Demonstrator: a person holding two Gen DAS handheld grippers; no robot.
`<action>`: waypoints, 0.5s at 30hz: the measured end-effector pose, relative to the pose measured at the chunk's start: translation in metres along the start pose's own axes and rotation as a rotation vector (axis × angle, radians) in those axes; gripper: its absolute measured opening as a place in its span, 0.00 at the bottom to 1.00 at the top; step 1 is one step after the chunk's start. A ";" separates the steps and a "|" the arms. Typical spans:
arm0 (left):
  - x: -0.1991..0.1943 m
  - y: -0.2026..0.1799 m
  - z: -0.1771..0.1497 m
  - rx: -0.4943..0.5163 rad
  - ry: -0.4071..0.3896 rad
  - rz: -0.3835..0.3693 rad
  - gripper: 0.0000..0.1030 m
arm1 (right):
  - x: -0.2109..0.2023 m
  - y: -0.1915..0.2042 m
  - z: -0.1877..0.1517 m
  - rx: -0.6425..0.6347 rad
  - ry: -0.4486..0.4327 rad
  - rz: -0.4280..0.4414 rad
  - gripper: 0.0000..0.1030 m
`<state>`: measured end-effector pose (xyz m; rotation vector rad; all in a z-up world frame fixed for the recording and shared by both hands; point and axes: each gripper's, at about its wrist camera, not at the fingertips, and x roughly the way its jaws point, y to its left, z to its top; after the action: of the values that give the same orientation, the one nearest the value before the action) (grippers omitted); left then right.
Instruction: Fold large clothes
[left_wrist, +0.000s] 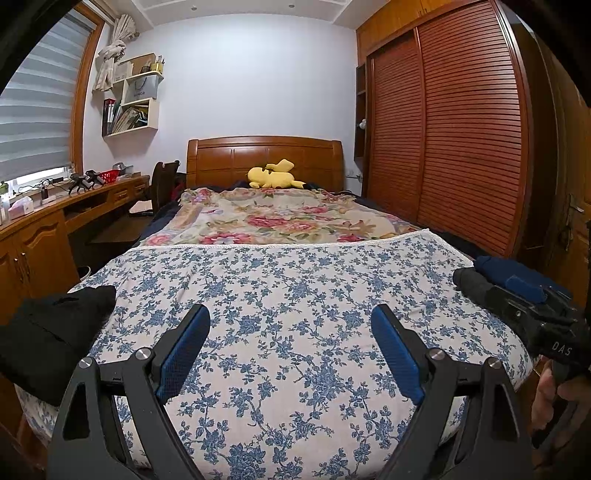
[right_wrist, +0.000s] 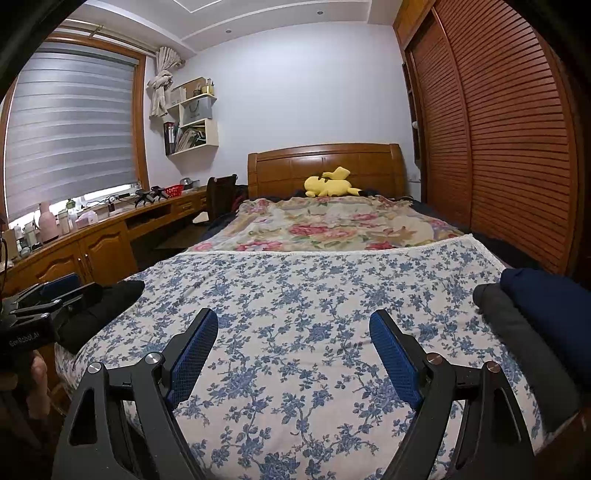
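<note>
A black garment (left_wrist: 51, 332) lies bunched on the bed's near left corner, also seen in the right wrist view as the black garment (right_wrist: 107, 310). On the near right corner rest a folded dark grey garment (right_wrist: 524, 343) and a navy garment (right_wrist: 557, 314); the left wrist view shows the navy garment (left_wrist: 513, 273) too. My left gripper (left_wrist: 290, 314) hovers open over the blue-flowered cover (left_wrist: 295, 295), nothing between its blue pads. My right gripper (right_wrist: 291, 317) hangs open over the same flowered cover (right_wrist: 314, 295), also holding nothing.
A wooden desk (left_wrist: 44, 221) with clutter runs along the left wall. Louvred wardrobe doors (left_wrist: 461, 129) stand close on the right. Farther up the bed lie a rose-patterned blanket (left_wrist: 273, 214) and a yellow plush toy (left_wrist: 273, 175) by the headboard.
</note>
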<state>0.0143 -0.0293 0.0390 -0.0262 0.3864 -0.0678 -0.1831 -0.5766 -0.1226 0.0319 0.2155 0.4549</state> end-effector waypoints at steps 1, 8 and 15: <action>0.000 0.000 0.000 0.000 0.000 0.000 0.87 | 0.000 0.000 0.000 0.000 -0.001 0.000 0.83; 0.000 0.000 0.000 0.000 -0.001 0.001 0.87 | 0.000 -0.001 0.001 -0.001 0.000 0.002 0.83; 0.000 0.000 0.000 0.001 0.000 0.002 0.87 | -0.001 -0.003 0.001 -0.002 0.000 0.005 0.83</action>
<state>0.0140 -0.0296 0.0395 -0.0248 0.3863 -0.0660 -0.1825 -0.5798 -0.1218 0.0303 0.2152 0.4606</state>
